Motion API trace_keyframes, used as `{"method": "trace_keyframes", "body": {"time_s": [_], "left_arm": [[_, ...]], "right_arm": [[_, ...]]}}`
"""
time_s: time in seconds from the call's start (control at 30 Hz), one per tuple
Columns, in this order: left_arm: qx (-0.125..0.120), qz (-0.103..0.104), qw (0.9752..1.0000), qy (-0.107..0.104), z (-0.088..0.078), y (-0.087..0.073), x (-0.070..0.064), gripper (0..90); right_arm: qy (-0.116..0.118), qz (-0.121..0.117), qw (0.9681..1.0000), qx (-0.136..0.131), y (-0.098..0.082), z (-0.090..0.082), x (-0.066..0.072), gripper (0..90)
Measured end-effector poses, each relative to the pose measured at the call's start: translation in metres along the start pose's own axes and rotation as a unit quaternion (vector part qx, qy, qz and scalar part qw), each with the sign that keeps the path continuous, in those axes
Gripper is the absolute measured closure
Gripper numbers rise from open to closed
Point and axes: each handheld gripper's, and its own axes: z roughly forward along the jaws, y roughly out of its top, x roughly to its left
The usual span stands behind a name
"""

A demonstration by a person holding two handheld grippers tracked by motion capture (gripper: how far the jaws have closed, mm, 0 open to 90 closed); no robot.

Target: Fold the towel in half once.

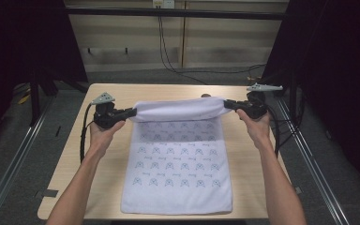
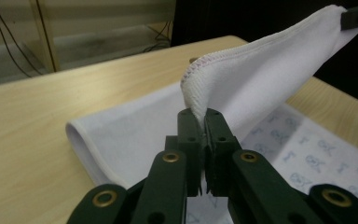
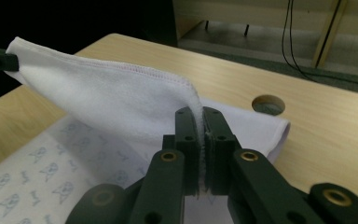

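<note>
No text, brand or number can be read. The towel (image 1: 176, 173) bears rows of a small blue-grey printed motif with tiny marks between them, too small and blurred to make out as letters.

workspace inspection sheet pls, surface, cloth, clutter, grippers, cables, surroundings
surface: light wooden table, with a round hole near its far edge.
job's things: white towel with a small blue print lies flat, its far edge lifted off the table.
clutter: nothing seen.
grippers: left gripper is shut on the towel's far left corner, right gripper on its far right corner; the raised edge is stretched between them.
cables: a black cable trails from the left gripper; more black cables run along the floor behind the table.
surroundings: pale wall panels behind, black curtains at the sides.
</note>
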Motion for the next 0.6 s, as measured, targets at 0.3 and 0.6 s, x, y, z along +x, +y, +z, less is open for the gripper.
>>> {"method": "trace_keyframes", "body": {"time_s": [0.3, 0.6], "left_arm": [[-0.038, 0.036, 0.9985, -0.017, -0.038, 0.042, -0.012, 87.1], [-0.070, 0.040, 0.9959, -0.041, -0.066, 0.051, -0.027, 87.1]], "right_arm": [[0.023, -0.018, 0.9992, -0.029, 0.029, -0.025, 0.013, 86.2], [0.043, -0.042, 0.9974, -0.040, 0.051, -0.054, 0.031, 86.2]]}}
